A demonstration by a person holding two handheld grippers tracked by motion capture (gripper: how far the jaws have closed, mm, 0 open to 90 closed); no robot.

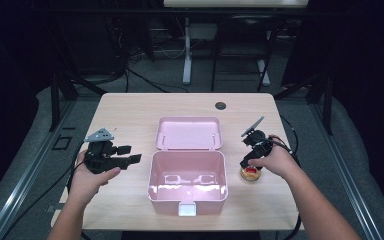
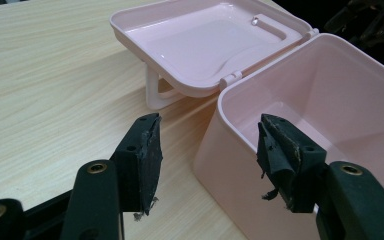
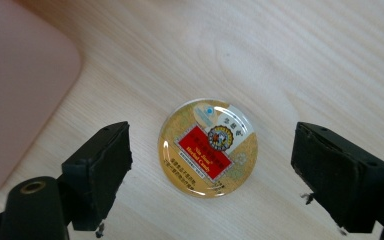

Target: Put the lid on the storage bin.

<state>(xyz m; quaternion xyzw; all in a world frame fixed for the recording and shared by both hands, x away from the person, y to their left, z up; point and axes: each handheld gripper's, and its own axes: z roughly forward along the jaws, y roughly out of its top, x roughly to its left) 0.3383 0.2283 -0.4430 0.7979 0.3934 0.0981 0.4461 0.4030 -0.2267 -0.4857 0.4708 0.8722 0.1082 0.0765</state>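
Observation:
A pink plastic box (image 1: 187,181) stands open in the middle of the table, its lid (image 1: 189,133) folded back flat behind it. A small round gold tin with a red label (image 3: 208,147) lies flat on the wood just right of the box (image 1: 250,173). My right gripper (image 3: 212,170) hangs above the tin, jaws wide apart on either side of it and not touching it. My left gripper (image 2: 207,157) is held left of the box (image 2: 300,145), pointing at its near left corner, jaws open and empty. In the high view the left gripper (image 1: 128,154) hovers over bare table.
The wooden table (image 1: 130,107) has a dark round hole (image 1: 220,105) near its far edge. A white latch (image 1: 186,208) sits on the box's front wall. Cables trail from both grippers off the table sides. Dark floor and table legs lie beyond.

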